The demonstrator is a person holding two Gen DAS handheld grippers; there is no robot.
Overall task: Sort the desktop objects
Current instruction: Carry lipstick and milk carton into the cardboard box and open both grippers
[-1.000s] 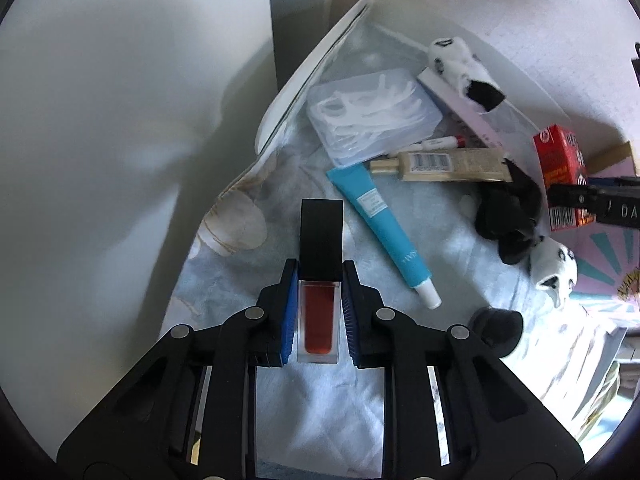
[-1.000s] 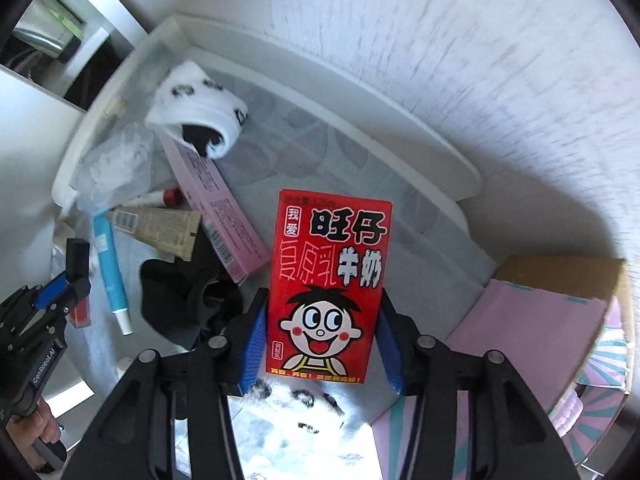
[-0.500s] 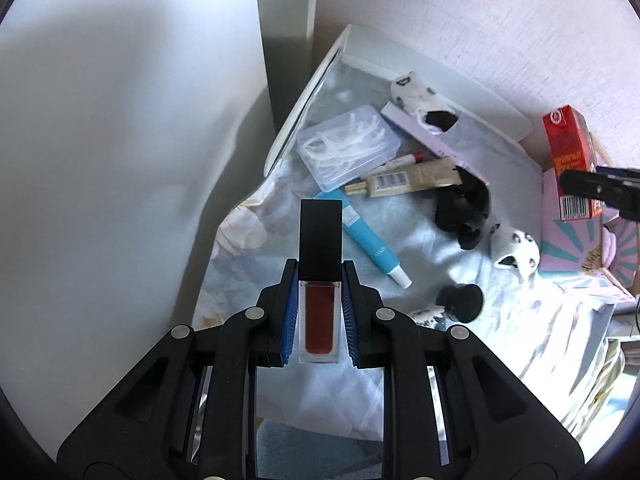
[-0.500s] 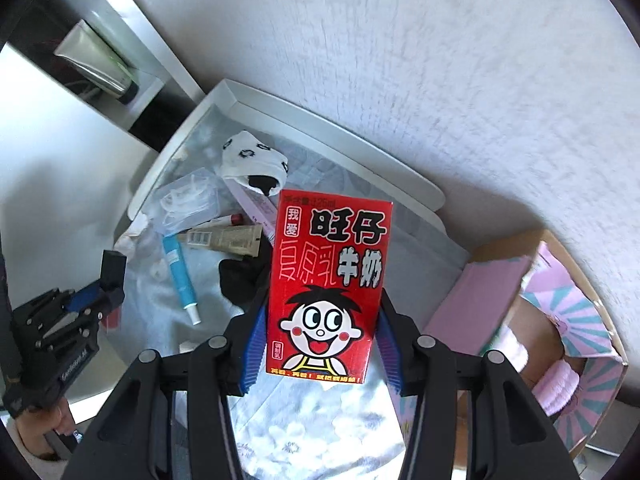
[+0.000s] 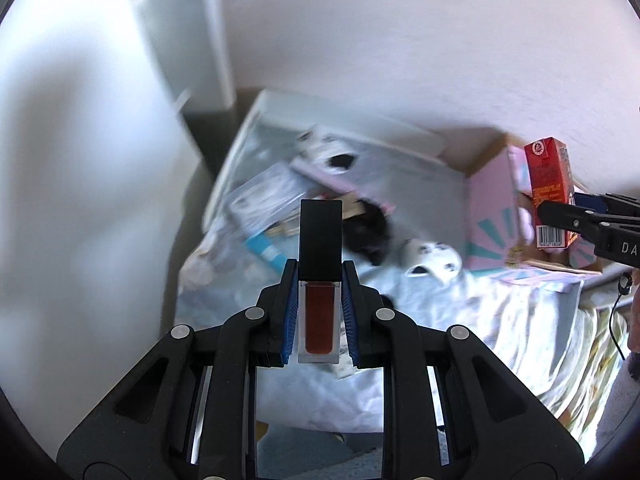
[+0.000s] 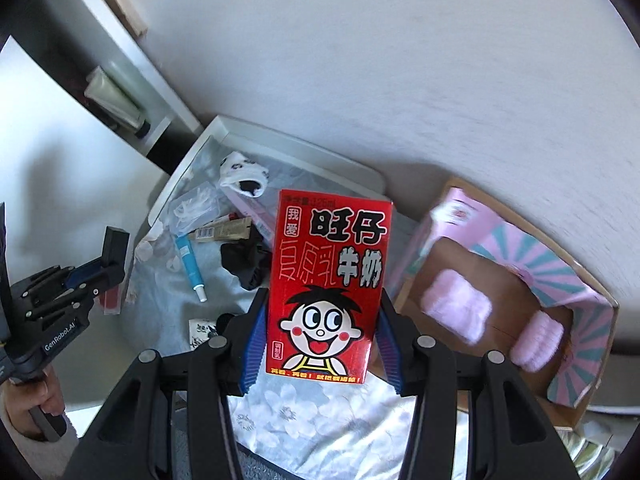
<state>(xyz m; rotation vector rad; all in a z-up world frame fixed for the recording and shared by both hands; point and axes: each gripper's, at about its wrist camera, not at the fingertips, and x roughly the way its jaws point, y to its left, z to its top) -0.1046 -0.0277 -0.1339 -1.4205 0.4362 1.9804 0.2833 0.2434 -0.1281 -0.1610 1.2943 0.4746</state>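
Left gripper [image 5: 320, 312] clamped on a lip-gloss tube [image 5: 320, 280]: blue pads pressed on both sides of the clear lower body, black cap projecting forward past the fingertips. Long axis of tube in line with the fingers. Dark red fill visible through the clear wall, square section, rigid; likely slippery on the clear faces.

Right gripper [image 6: 320, 312] clamped on a red milk carton [image 6: 326, 292], held by its two narrow sides near the base, printed front face toward the camera, long axis likewise along the fingers. Cartoon face and black characters on red; barcode side visible from the left wrist view. Card walls probably soft under squeeze.

Both items lifted clear of the floral cloth [image 6: 288, 412]; both grippers pointing steeply down.

Key relation: open pink box [image 6: 516, 292] lying just right of the carton, beyond the fingertips, already holding pink soft items. Right gripper plainly the nearer one; left gripper well apart from it, over the left end of the cloth, near the white tray [image 6: 280, 140] with leftover clutter: blue tube [image 6: 191, 264], black fabric [image 6: 246, 260], spotted sock [image 6: 242, 172].

Destination of either item not determinable. Left view blurred.
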